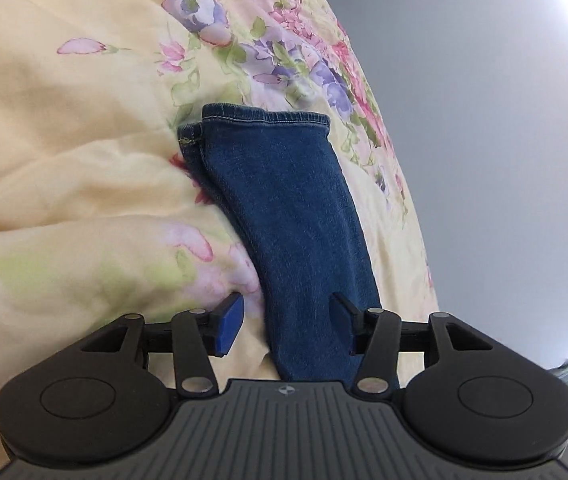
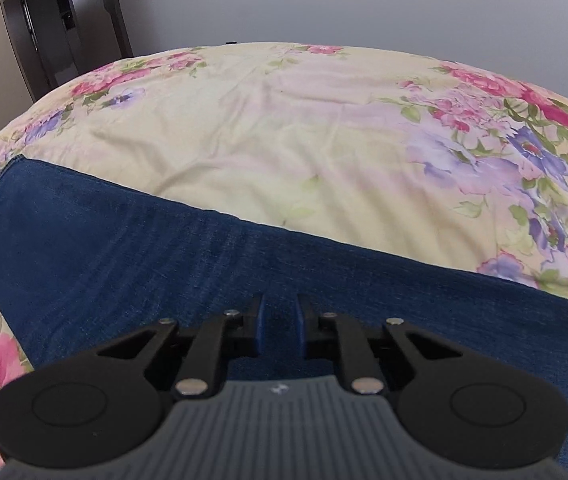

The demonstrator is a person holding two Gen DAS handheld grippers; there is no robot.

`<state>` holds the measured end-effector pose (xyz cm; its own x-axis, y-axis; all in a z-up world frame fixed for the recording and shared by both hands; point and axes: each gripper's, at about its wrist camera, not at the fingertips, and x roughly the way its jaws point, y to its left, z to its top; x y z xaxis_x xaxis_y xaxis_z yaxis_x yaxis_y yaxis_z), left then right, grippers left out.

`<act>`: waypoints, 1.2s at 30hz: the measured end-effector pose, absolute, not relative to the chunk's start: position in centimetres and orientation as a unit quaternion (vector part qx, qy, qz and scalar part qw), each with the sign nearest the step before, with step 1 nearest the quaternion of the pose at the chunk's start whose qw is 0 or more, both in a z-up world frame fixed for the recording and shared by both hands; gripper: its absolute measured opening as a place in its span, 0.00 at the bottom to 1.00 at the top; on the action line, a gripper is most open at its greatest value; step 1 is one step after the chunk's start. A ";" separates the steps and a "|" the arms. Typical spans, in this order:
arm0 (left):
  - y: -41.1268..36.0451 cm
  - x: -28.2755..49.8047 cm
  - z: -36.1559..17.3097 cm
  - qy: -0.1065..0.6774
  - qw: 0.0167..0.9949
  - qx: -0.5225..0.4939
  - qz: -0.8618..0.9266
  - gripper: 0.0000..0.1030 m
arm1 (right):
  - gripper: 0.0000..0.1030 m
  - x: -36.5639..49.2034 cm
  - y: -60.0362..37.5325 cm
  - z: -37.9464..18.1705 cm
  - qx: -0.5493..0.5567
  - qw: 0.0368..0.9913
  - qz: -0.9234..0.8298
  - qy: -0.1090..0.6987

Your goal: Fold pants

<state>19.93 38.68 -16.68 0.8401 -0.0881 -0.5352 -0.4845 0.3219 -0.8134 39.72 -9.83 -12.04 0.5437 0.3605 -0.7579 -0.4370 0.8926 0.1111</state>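
Blue denim pants (image 1: 284,216) are lying on a floral bedspread (image 2: 284,128); left hand-held gripper (image 1: 286,326) gaping apart, right hand-held gripper (image 2: 280,326) hovering nearly together, gripping nothing.

We see the pants (image 1: 284,216) in soft, matt blue denim, the bedcover (image 2: 268,128) in smooth, creased floral cotton-like cloth, and each tool (image 1: 286,326) in matt black plastic.

No legible text, labels, brands or numbers in either wrist view. Only mark: small round emblem on each gripper body, left (image 1: 286,391) and right (image 2: 279,388), too small to read.
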 end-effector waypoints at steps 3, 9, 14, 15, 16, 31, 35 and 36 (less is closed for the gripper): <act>39.4 21.3 -17.0 0.246 0.784 -0.556 0.129 0.48 | 0.05 40.8 -9.6 -12.8 -0.035 0.879 0.213 0.424; 41.4 23.5 -17.5 0.243 0.802 -0.521 0.162 0.31 | 0.04 42.8 -8.7 -13.3 -0.021 0.885 0.206 0.418; 43.3 24.9 -18.1 0.238 0.804 -0.512 0.189 0.31 | 0.02 44.4 -7.4 -14.2 -0.019 0.882 0.199 0.428; 43.6 25.0 -18.1 0.236 0.805 -0.510 0.193 0.31 | 0.02 44.7 -7.3 -14.5 -0.015 0.881 0.195 0.431; 43.8 25.0 -18.1 0.235 0.806 -0.507 0.195 0.27 | 0.00 45.0 -7.2 -14.8 -0.013 0.879 0.193 0.435; 42.5 26.4 -11.8 0.252 0.857 -0.407 0.192 0.05 | 0.00 34.1 -8.7 -12.5 -0.008 0.851 0.211 0.481; 41.7 26.9 -9.8 0.250 0.865 -0.391 0.190 0.05 | 0.00 29.6 -9.6 -12.7 0.009 0.850 0.201 0.487; 41.5 27.1 -9.2 0.249 0.868 -0.386 0.190 0.05 | 0.00 28.7 -9.7 -12.8 0.015 0.848 0.202 0.490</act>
